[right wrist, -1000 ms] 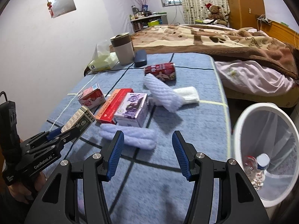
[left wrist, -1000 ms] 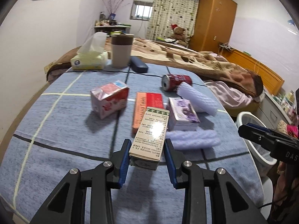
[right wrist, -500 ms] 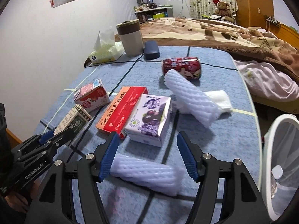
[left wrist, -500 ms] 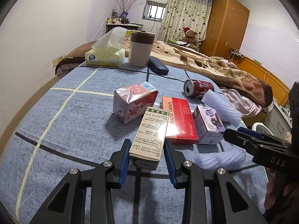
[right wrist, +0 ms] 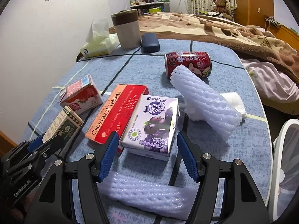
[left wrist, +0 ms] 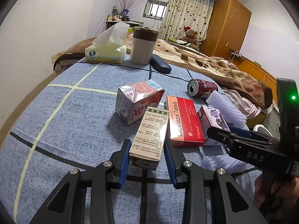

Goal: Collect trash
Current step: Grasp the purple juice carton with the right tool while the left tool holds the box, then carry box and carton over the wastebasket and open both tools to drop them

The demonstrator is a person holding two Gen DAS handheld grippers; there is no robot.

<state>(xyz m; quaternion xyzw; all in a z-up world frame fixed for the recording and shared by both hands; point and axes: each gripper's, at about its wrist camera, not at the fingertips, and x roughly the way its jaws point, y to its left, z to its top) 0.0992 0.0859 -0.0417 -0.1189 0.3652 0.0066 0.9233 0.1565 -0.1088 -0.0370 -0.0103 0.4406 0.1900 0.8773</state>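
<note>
My left gripper (left wrist: 146, 146) is shut on a beige and green medicine box (left wrist: 149, 132), held above the blue cloth. My right gripper (right wrist: 147, 138) stands open, one blue pad on each side of a purple drink carton (right wrist: 153, 123), with small gaps to it. Beside the carton lie a red tablet box (right wrist: 115, 112) and a red-and-white milk carton (right wrist: 80, 95). Farther back are a red can (right wrist: 188, 61) on its side and a white foam sleeve (right wrist: 205, 104). A second foam sleeve (right wrist: 149, 196) lies under the right gripper.
A white bin (right wrist: 286, 158) with a clear liner stands off the table's right edge. At the far end are a tissue box (left wrist: 104, 53), a brown-and-grey cup (left wrist: 143, 45) and a dark case (left wrist: 160, 66). A bed with a brown blanket (left wrist: 214, 65) lies beyond.
Both grippers moved forward and down toward the pile. The right gripper's jaws widened and passed over the near foam sleeve to straddle the purple carton. The left still holds the medicine box.
</note>
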